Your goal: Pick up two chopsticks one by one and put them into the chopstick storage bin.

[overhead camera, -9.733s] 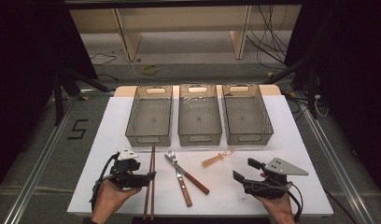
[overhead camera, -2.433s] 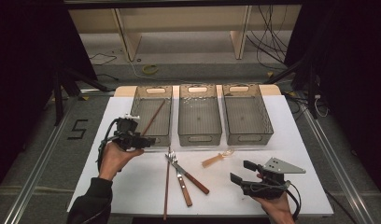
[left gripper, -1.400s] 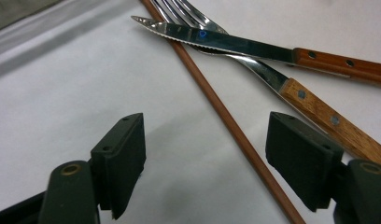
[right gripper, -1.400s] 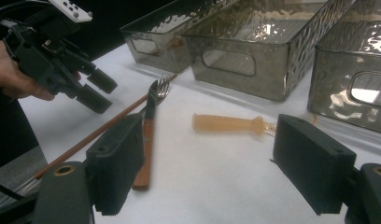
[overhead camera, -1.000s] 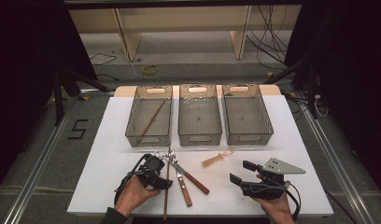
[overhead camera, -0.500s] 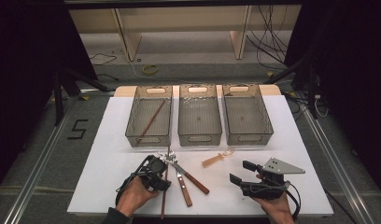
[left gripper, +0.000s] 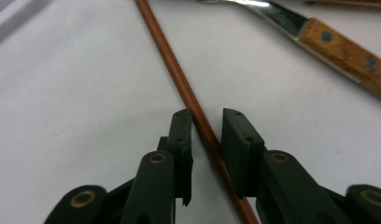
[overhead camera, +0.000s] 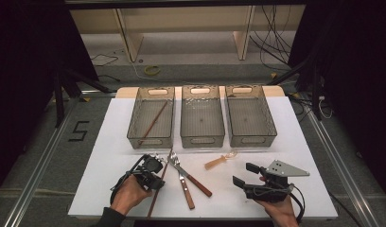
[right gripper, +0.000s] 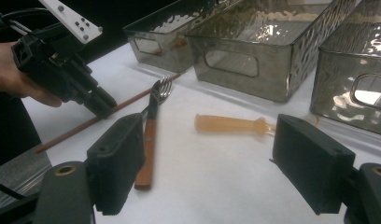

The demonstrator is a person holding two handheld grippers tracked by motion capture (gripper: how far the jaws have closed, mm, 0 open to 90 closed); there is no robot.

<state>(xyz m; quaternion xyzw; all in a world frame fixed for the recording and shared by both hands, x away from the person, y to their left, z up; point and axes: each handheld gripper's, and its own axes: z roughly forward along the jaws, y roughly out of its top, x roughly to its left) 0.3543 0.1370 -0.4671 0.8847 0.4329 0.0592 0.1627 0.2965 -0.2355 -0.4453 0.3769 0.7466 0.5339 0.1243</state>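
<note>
While jaws straddle chopstick (left gripper: 198, 116) on table (overhead camera: 304, 142), left hand-held gripper (left gripper: 207, 119) sits apart; right hand-held gripper (overhead camera: 242, 175) at 5 o'clock, wide apart.

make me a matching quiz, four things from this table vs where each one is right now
Things:
1. chopstick in bin
2. chopstick on table
3. translucent spoon
4. middle bin

Places:
A. between the left gripper's fingers
B. lying in the left bin
C. empty, between two other bins
D. on the table in front of the bins, right of the forks

Pairs: 1-B, 2-A, 3-D, 4-C
</note>
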